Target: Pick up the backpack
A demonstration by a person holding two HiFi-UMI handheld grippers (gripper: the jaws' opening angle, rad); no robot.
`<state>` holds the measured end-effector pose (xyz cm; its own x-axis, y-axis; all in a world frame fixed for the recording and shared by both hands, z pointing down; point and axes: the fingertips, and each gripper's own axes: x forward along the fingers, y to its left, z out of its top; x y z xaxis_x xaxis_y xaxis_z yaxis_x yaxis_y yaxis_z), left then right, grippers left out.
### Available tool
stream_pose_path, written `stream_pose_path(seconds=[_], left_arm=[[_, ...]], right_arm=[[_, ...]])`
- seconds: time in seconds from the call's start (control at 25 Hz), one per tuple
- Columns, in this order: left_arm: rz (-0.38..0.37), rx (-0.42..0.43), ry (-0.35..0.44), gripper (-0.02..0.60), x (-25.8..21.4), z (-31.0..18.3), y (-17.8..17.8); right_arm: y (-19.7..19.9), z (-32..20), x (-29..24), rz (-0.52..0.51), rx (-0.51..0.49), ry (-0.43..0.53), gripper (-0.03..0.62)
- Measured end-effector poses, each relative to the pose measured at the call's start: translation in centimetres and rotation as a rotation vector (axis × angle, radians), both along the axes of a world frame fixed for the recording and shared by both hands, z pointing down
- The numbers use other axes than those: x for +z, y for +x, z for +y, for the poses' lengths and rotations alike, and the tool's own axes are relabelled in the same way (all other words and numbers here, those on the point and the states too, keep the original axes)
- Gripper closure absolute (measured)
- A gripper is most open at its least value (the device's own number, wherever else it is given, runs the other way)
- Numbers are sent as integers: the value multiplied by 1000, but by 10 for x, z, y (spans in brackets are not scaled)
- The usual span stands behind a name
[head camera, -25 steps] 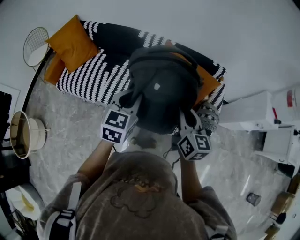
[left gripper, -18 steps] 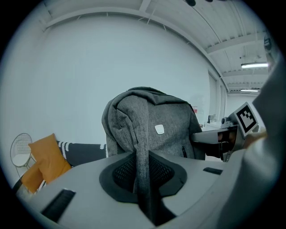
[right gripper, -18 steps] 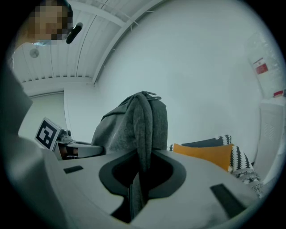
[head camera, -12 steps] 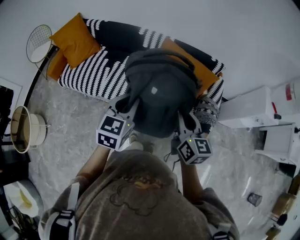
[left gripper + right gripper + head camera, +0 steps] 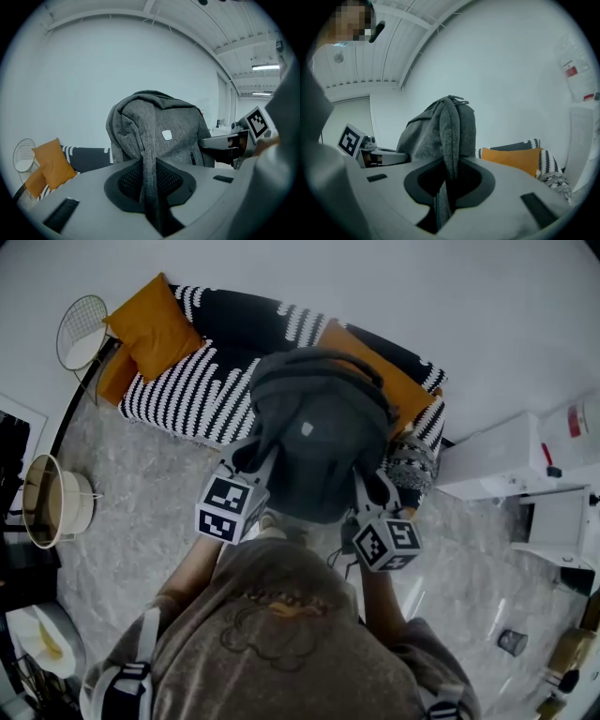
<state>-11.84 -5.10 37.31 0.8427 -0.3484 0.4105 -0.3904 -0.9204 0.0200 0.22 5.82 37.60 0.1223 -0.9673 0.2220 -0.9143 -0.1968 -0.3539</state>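
Note:
A dark grey backpack (image 5: 319, 442) hangs in the air between both grippers, in front of the sofa. My left gripper (image 5: 255, 454) is shut on one grey shoulder strap (image 5: 149, 173), which runs down between its jaws. My right gripper (image 5: 367, 486) is shut on the other strap (image 5: 451, 140) in the same way. In the left gripper view the backpack's front (image 5: 164, 129) with a small white label faces the camera, and the right gripper (image 5: 234, 145) shows beside it. The left gripper (image 5: 370, 152) appears at the left of the right gripper view.
A black-and-white patterned sofa (image 5: 202, 381) with orange cushions (image 5: 155, 324) stands against the wall behind the backpack. A round wire side table (image 5: 80, 329) and a basket (image 5: 52, 507) are at the left. White cabinets (image 5: 511, 465) stand at the right, on a grey marbled floor.
The backpack and both grippers have shifted slightly away from the sofa and toward the person; both grips stay on the straps.

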Motion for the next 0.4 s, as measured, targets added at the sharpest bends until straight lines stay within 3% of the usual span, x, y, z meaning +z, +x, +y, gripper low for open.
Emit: stream_pose_path(seconds=[0.4], left_arm=[[-10,-5,-12,528,6,-2,-4]], right_arm=[[-4,-3,5,1,-5,-13,551]])
